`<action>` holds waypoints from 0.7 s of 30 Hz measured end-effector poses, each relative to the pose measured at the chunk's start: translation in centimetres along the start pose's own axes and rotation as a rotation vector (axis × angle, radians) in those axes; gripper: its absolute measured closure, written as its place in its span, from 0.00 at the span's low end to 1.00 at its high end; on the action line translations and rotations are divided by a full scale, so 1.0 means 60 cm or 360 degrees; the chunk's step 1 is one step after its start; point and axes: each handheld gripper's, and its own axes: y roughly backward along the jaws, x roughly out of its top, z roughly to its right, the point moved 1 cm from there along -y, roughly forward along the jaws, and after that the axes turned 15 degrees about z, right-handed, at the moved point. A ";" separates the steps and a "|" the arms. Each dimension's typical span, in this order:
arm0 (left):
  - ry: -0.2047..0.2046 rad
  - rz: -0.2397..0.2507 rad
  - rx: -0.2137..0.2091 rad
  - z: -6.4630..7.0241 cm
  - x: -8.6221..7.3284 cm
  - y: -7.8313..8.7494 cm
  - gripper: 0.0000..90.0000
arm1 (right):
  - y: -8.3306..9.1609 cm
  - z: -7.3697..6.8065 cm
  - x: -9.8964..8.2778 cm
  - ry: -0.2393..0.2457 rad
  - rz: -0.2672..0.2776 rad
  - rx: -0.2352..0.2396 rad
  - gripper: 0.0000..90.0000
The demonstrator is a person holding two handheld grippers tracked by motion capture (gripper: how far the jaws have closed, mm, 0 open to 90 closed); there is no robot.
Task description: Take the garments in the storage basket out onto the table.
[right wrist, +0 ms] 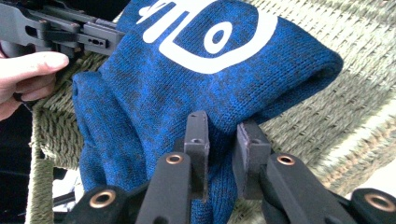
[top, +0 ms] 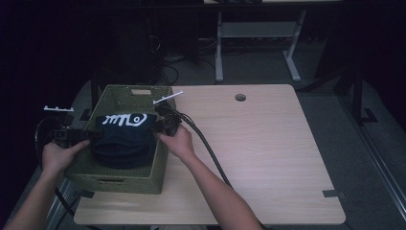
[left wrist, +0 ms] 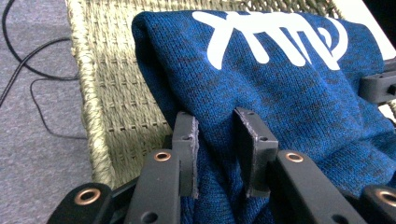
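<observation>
A folded blue sweater (top: pixel 125 139) with a white print on top hangs over the open basket (top: pixel 108 179) at the left of the high view, pinched at opposite ends so that its weight is shared and the fold keeps its shape. The left gripper (top: pixel 72 135) comes in from the frame's left edge and the right gripper (top: pixel 165 123) from the basket's right rim, each gripped by a hand; taking the bundle from both sides lets it stay level and go into or out of the basket squarely, though which way it is travelling cannot be judged from here. In the left gripper view the jaws stand narrow with a fold of sweater (left wrist: pixel 280 88) bunched between them at lower centre, the woven wall of the basket (left wrist: pixel 107 93) running down the left of the frame behind it. In the right gripper view the jaws are likewise closed to a narrow gap on the knit where the sweater (right wrist: pixel 187 88) sags at lower centre, and the other gripper (right wrist: pixel 65 32) shows at upper left, with fingers (right wrist: pixel 32 63) beside it. The bite is on the lower edge of the cloth, so the printed face stays up and unwrinkled. The basket sits on the table (top: pixel 268 158) at its left edge, partly overhanging it.
</observation>
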 end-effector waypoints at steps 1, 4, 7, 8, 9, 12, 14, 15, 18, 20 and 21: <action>-0.0007 -0.0009 0.0011 0.000 0.000 -0.001 0.78 | 0.000 0.001 0.000 -0.0001 -0.0004 -0.0003 0.85; -0.0003 0.0012 0.0046 -0.003 0.002 0.000 0.78 | -0.001 0.003 -0.001 -0.0001 -0.0021 -0.0034 0.81; 0.0008 0.0023 0.0065 -0.006 0.002 0.002 0.75 | 0.001 0.003 -0.001 -0.0016 -0.0014 -0.0031 0.77; 0.0007 0.0023 0.0070 -0.007 0.002 0.003 0.75 | 0.002 0.001 0.001 -0.0005 -0.0005 -0.0044 0.76; 0.0007 0.0027 0.0068 -0.008 0.002 0.004 0.75 | 0.004 0.001 0.002 0.0003 0.0003 -0.0053 0.75; 0.0015 0.0037 0.0068 -0.009 0.002 0.006 0.75 | 0.009 0.003 0.006 0.0012 0.0013 -0.0065 0.75; 0.0016 0.0053 0.0064 -0.009 0.002 0.008 0.75 | 0.012 0.004 0.007 0.0015 0.0014 -0.0062 0.75; 0.0017 0.0050 0.0059 -0.008 0.002 0.008 0.75 | 0.014 0.003 0.008 0.0013 0.0018 -0.0058 0.75; 0.0006 0.0059 0.0048 -0.002 0.003 0.010 0.75 | 0.018 0.002 0.010 0.0013 0.0027 -0.0040 0.74; -0.0001 0.0076 0.0037 0.003 0.004 0.012 0.74 | 0.020 0.002 0.011 0.0012 0.0030 -0.0028 0.74; -0.0001 0.0084 0.0032 0.004 0.004 0.013 0.74 | 0.022 0.002 0.012 0.0014 0.0032 -0.0022 0.74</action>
